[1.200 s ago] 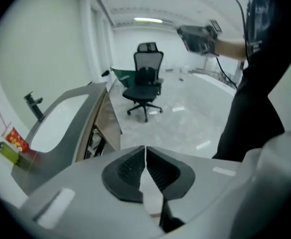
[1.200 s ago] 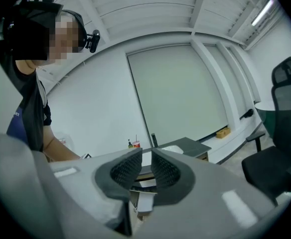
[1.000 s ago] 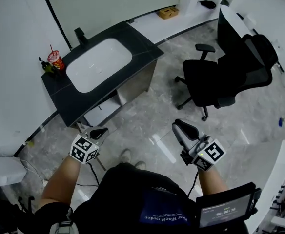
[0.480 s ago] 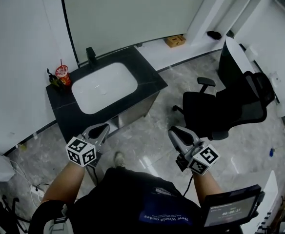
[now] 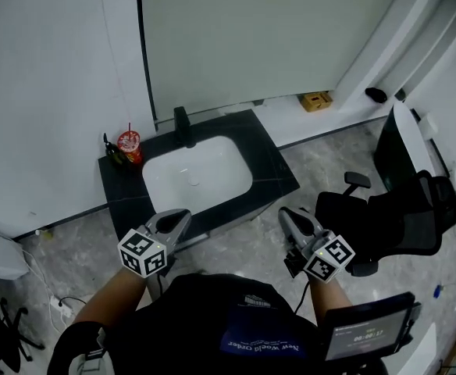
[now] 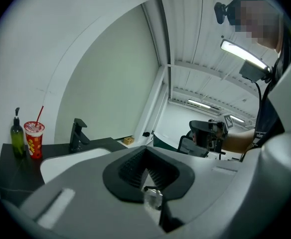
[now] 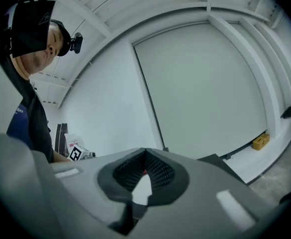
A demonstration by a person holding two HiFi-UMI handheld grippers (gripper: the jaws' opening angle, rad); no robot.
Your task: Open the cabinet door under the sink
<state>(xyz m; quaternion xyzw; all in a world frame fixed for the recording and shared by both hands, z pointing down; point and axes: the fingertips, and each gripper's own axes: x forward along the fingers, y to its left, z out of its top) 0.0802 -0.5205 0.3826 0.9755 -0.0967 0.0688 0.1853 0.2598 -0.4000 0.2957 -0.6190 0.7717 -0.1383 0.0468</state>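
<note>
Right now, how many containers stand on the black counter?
2. A red cup with a straw stands at the counter's back left corner; a dark bottle stands just left of it.

Left claw (image 5: 173, 223): rose and swung in to the front edge of the sink (image 5: 197, 180).
Right claw (image 5: 292, 219): crossed from open floor (image 5: 80, 244) to the sink's right front corner.
Sink: shifted from upper left to centre view.

black countertop (image 5: 277, 180), white basin (image 5: 212, 170), red cup (image 5: 129, 144), black office chair (image 5: 404, 223)
</note>
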